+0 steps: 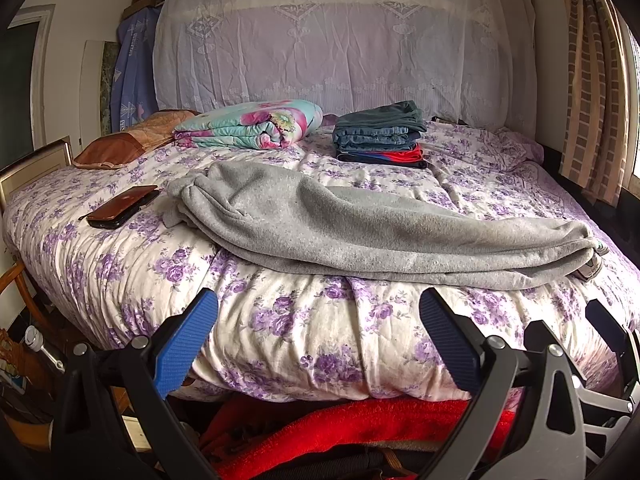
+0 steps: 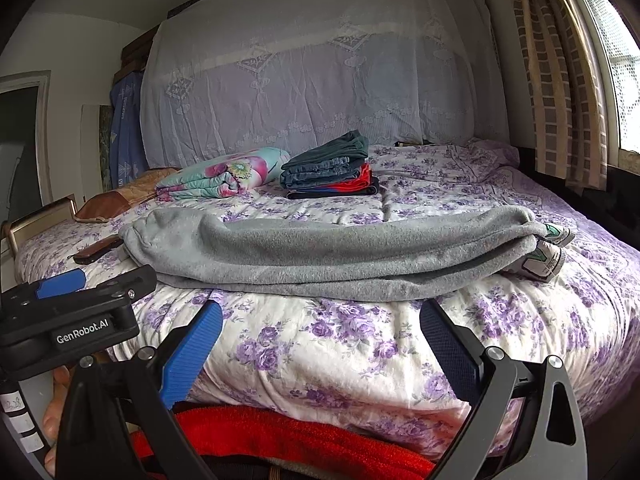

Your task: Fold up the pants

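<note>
Grey fleece pants (image 1: 360, 228) lie lengthwise across the bed, folded leg on leg, with the patterned cuffs at the right end (image 2: 554, 246). They also show in the right wrist view (image 2: 320, 252). My left gripper (image 1: 318, 320) is open and empty, held before the bed's near edge, short of the pants. My right gripper (image 2: 320, 330) is open and empty too, just below the pants' near edge. The left gripper's body (image 2: 76, 312) shows at the left of the right wrist view.
A stack of folded clothes (image 1: 380, 136) and a rolled floral quilt (image 1: 248, 126) sit at the back of the floral bedspread (image 1: 300, 336). A brown wallet on a phone (image 1: 122, 206) lies left of the pants. A red blanket (image 1: 360, 432) hangs below the bed edge. Curtains (image 1: 592, 80) hang on the right.
</note>
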The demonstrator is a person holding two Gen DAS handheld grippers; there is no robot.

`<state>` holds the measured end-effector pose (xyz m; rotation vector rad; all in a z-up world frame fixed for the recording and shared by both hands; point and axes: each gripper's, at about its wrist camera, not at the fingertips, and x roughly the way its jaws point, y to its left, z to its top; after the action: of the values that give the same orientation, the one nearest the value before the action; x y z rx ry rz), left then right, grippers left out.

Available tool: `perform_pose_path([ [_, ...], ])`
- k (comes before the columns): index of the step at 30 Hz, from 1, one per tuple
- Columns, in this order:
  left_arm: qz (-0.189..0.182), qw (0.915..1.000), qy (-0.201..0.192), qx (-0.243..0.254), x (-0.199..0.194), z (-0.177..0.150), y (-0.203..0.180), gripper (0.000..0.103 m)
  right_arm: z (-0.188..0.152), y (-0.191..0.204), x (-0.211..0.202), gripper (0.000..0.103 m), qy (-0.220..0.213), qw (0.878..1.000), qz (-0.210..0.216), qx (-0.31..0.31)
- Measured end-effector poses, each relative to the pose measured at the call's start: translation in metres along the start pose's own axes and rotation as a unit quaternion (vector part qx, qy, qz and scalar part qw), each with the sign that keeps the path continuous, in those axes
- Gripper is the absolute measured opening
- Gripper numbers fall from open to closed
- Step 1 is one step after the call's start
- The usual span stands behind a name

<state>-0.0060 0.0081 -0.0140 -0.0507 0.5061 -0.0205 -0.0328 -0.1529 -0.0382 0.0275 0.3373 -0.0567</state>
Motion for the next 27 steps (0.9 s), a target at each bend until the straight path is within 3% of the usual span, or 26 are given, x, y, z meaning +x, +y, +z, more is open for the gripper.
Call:
perform_pose_path([
  [18, -0.001, 1.0000, 0.009, 0.003, 0.006, -0.004, -0.002, 0.098, -0.004, -0.004, 0.003, 0.099, -0.013, 1.000, 0.015, 0.015],
  [23, 0.003, 0.9996, 0.029, -0.005, 0.023, 0.000, 0.012, 0.098, -0.007, -0.013, 0.005, 0.099, 0.009, 0.995, 0.094, 0.044],
  [27, -0.013, 0.9988, 0.045, -0.010, 0.040, 0.016, 0.039, 0.098, -0.012, -0.035, 0.003, 0.099, 0.016, 0.975, 0.187, 0.122],
])
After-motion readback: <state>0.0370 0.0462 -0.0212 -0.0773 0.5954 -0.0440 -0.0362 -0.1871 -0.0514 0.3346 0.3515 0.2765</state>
